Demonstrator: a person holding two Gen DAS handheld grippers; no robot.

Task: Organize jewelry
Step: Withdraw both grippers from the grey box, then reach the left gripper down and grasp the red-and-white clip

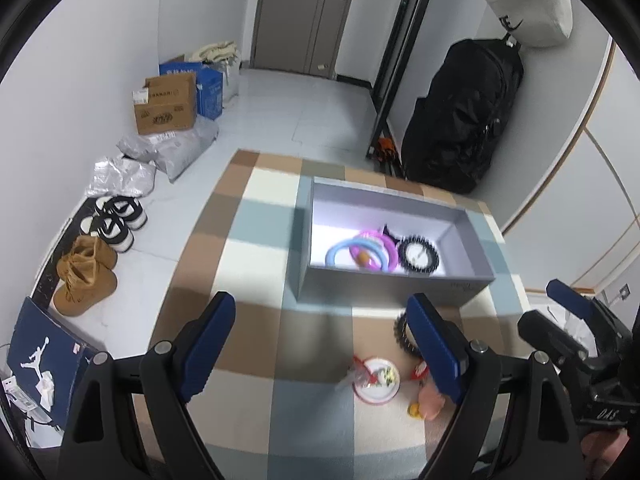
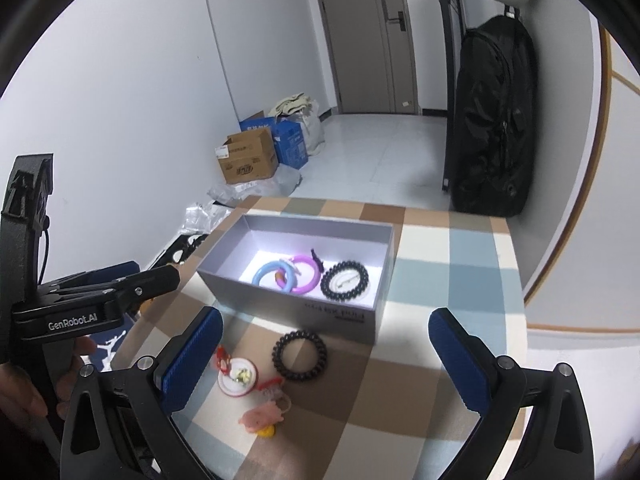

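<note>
Left wrist view: left gripper (image 1: 324, 344) is seen with fingers spread wide and nothing between them, above the checked tablecloth (image 1: 248, 248); grey box (image 1: 384, 284), near the far edge, holds coloured rings (image 1: 362, 250).
Right wrist view: right gripper (image 2: 326, 354) is likewise spread and empty; black coil hair tie (image 2: 300, 355) lies just before the box

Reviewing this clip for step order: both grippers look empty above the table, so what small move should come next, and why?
Probably lower the right gripper onto the black coil tie lying on the cloth just in front of the box. Both grippers are open and empty, the tie sits between the right one's fingers, and a similar tie is already inside.
</note>
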